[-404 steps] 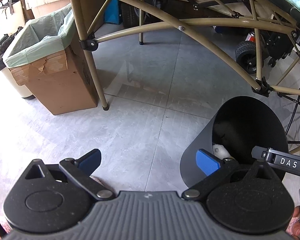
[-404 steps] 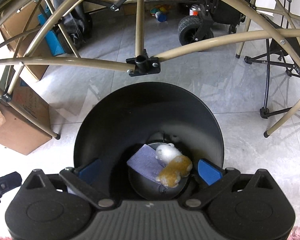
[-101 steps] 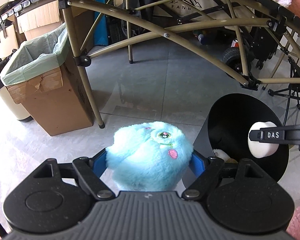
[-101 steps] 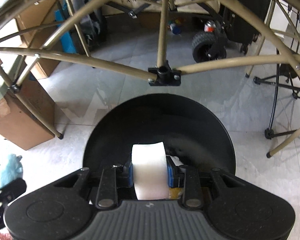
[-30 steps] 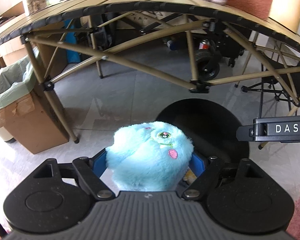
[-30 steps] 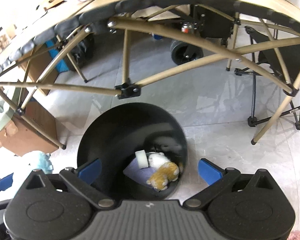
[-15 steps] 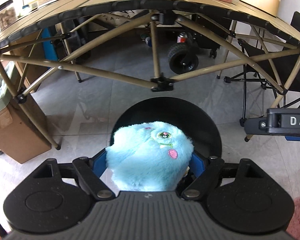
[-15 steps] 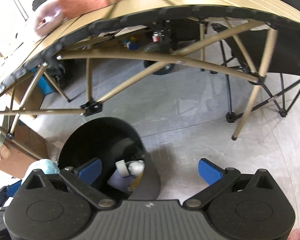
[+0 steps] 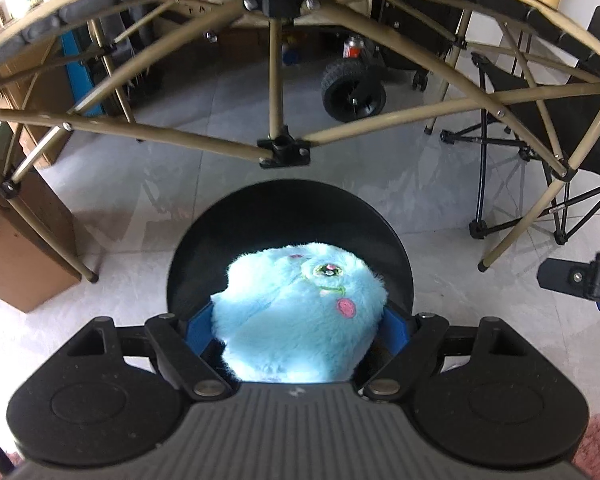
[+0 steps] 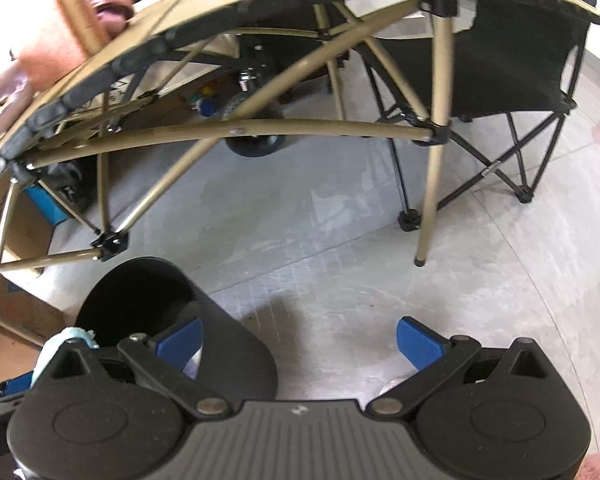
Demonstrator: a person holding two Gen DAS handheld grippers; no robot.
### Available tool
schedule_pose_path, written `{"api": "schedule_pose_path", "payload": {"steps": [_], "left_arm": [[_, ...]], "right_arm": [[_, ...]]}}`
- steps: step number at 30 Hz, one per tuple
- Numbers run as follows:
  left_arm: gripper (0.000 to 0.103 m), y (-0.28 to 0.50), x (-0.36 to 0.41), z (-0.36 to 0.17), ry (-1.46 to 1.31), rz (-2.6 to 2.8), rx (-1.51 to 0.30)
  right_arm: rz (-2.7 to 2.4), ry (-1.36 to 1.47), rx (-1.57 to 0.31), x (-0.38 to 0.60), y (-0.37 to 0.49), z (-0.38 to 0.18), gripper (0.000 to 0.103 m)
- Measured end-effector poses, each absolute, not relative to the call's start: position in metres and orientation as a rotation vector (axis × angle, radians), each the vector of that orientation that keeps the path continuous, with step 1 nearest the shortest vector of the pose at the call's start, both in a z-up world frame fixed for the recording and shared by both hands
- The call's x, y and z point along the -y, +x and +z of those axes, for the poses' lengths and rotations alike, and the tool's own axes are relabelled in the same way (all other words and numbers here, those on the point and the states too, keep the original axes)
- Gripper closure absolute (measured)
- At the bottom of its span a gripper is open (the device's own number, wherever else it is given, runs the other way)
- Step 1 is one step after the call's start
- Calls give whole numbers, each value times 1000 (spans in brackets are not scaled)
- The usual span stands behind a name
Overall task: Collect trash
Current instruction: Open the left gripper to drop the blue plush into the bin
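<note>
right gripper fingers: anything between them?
Nothing held. In the right wrist view the right gripper stands open over bare floor; the black bin sits behind its left finger only.

Open mouth of the black bin directly below the left gripper, but filled across the gap between its blue fingers by the light blue plush toy clamped there. Just beyond the bin's far rim, blocked by the tan table frame: a black joint, a vertical post and slanting bars fanning out low above the floor. Bare grey tile floor free ahead of the right gripper, nothing between its spread fingers. Further right, a table leg and a black folding chair in the way. Left side closed off by a cardboard box.
</note>
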State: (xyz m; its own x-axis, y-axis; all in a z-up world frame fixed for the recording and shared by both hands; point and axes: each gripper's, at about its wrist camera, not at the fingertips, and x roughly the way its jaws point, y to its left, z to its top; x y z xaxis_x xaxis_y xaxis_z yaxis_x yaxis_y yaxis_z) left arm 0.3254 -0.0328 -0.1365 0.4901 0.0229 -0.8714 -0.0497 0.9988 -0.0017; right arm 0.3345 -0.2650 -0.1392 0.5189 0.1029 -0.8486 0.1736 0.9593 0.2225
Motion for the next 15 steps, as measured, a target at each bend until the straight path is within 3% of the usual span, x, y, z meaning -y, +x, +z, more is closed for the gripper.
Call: {"api": "schedule_pose_path", "payload": {"steps": [15], "left_arm": [[19, 365, 34, -155, -119, 91, -1215]], "right_arm": [[-66, 313, -1035, 275, 336, -143, 0]]}}
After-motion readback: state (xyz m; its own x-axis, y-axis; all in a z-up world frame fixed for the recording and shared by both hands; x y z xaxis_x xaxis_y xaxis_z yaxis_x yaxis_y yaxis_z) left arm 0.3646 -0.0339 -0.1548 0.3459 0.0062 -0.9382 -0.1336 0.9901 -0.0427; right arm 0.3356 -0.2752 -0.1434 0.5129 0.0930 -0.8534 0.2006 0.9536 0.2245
